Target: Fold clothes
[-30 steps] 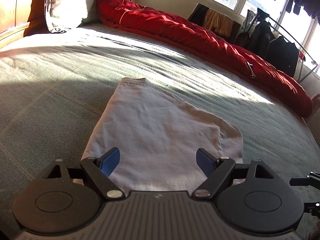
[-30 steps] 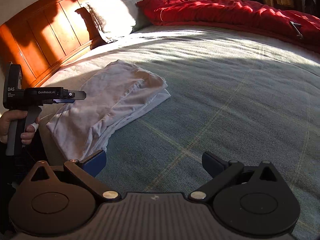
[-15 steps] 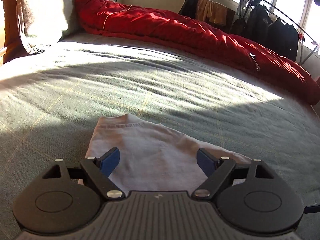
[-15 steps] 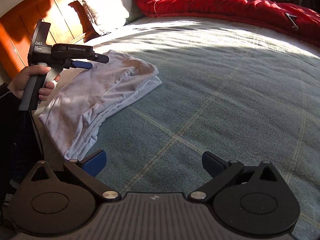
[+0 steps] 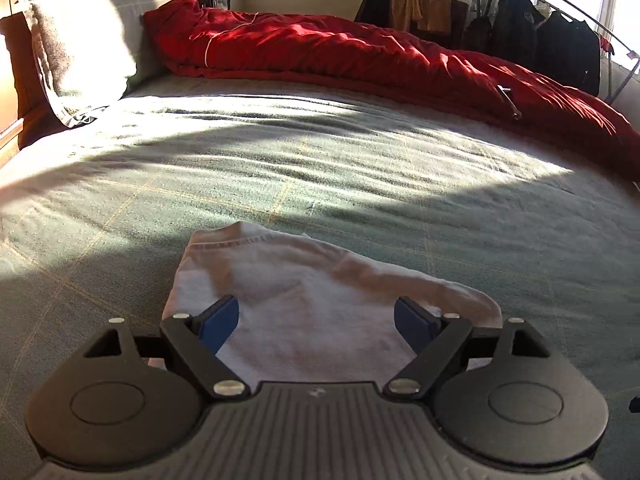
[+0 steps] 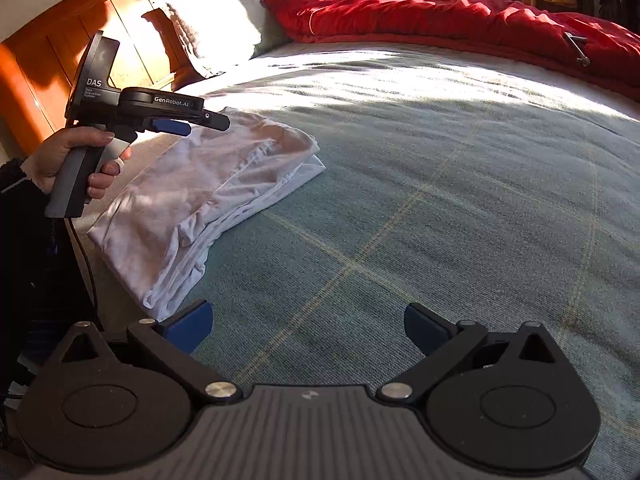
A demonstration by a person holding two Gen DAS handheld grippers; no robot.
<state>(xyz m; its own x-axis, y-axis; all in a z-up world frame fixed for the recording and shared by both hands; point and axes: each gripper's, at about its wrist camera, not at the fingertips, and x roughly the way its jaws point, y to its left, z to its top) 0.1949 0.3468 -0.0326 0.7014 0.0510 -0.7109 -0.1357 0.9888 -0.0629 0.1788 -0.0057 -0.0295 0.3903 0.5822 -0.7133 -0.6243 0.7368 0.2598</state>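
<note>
My left gripper has risen since a second ago, jaws still spread wide and empty above the folded white garment, which now fills only the lower centre of its view. My right gripper stays spread over bare bedspread; the garment lies left of centre there.

The bed (green checked cover) carries a folded white garment, a red quilt and a pillow.
</note>
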